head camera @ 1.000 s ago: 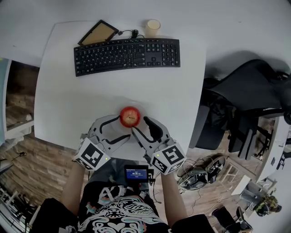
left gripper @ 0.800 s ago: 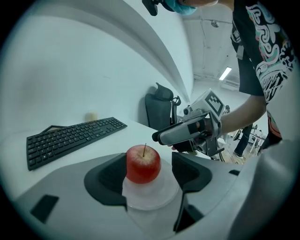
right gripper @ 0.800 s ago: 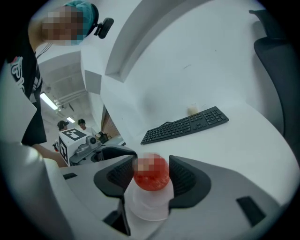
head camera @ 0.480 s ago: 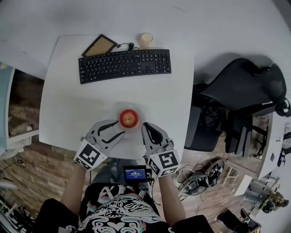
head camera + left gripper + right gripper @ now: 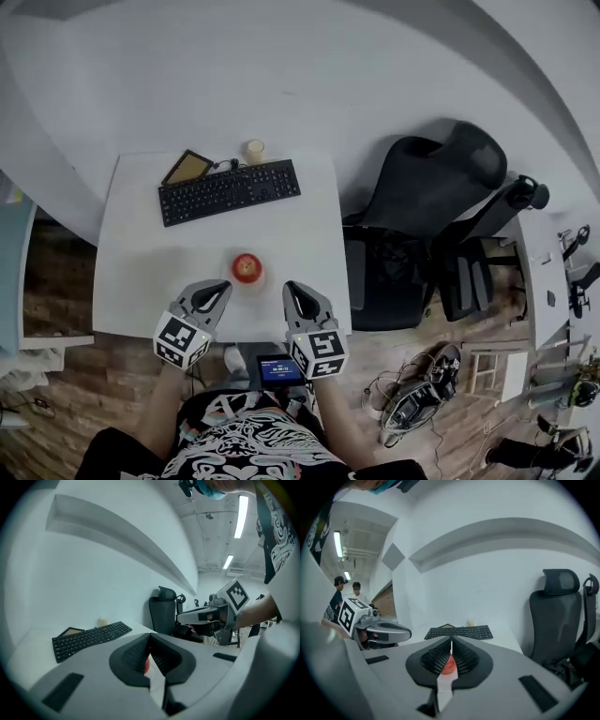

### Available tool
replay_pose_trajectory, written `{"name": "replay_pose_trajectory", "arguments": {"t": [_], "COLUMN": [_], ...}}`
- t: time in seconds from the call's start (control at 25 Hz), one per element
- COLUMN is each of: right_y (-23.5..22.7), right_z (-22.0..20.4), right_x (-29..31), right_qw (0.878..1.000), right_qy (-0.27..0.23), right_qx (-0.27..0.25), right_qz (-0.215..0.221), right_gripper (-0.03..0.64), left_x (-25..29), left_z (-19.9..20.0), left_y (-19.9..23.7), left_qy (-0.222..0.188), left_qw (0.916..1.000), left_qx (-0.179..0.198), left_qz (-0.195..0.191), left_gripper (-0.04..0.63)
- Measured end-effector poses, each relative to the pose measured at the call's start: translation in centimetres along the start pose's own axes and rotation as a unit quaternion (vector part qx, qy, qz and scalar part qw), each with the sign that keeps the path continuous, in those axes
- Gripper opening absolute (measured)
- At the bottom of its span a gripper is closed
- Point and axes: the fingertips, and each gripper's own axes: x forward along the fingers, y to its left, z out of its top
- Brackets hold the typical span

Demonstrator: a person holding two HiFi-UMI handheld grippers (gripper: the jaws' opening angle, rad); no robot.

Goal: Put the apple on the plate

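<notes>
Left tongs [image 5: 221,287]: held over the near desk [image 5: 141,253] edge, pointing far; grey jaws had just closed together, nothing between them.
Right tongs [image 5: 290,288]: alongside, same heading; jaws likewise just closed, empty.
Apple [image 5: 246,267]: red, round, no clear long axis; pale stem end up; sat on the white plate [image 5: 260,278], just beyond both tips.

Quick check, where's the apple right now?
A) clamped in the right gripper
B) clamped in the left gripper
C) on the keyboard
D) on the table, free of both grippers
D: the apple rests on the table, short of the keyboard. The left gripper and right gripper are apart from it at the near edge, both shut on nothing.
</notes>
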Motion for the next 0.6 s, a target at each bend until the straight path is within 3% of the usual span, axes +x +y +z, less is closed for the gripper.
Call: {"name": "replay_pose_trajectory", "arguments": {"t": [0.24, 0.44, 0.6], "right_y": [2.7, 4.0, 4.4], "right_z": [1.7, 4.1, 5.5], "right_x": [-4.7, -5.9, -7.0], "right_qw": [0.999, 0.998, 0.996], "right_qy": [-0.021, -0.055, -0.077], "right_qx": [-0.007, -0.031, -0.029], "right_qz": [-0.026, -0.027, -0.019], "right_gripper": [0.032, 0.032, 0.032], "left_x": [-4.6, -7.1, -8.3], "left_z": [1.6, 4.4, 5.8], "left_y": [-2.0, -1.7, -2.2], "left_qy": [-0.006, -0.052, -0.068], "left_qw": [0.9982, 0.9954, 0.9918], "left_qx": [0.039, 0.026, 0.043], "left_qz": [0.044, 0.076, 0.1], "left_gripper": [0.015, 0.015, 0.015]}}
